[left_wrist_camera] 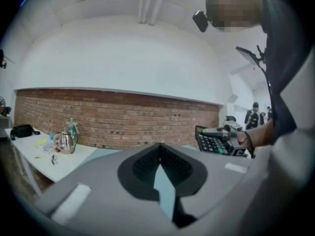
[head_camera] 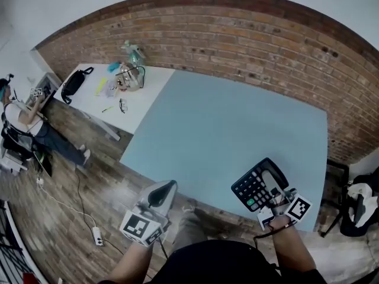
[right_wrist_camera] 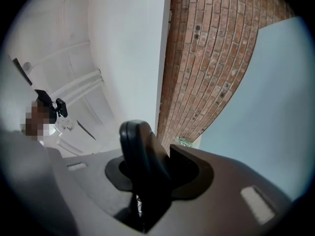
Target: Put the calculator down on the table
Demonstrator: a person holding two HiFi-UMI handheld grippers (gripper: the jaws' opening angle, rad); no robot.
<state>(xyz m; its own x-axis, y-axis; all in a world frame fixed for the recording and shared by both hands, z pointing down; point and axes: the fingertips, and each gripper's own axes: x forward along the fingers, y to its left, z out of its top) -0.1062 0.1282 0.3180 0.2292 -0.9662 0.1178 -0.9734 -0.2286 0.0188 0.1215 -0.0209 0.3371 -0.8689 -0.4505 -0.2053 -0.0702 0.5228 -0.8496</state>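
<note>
Jaws of right gripper tight on calculator; those of left gripper apparently together.

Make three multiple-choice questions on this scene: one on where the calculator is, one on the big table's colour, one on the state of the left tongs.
1. Where is the calculator?
A. on a shelf
B. held in the right tongs
C. inside a drawer

2. What colour is the big table?
A. light blue
B. red
C. black

3. The left tongs are:
A. clamped on a cup
B. closed and empty
C. gripping a pen

Answers:
1 B, the right gripper view shows the calculator's dark edge clamped between the jaws.
2 A, the head view shows a pale blue top.
3 B, the left gripper view shows the jaw tips meeting with nothing between them.
</note>
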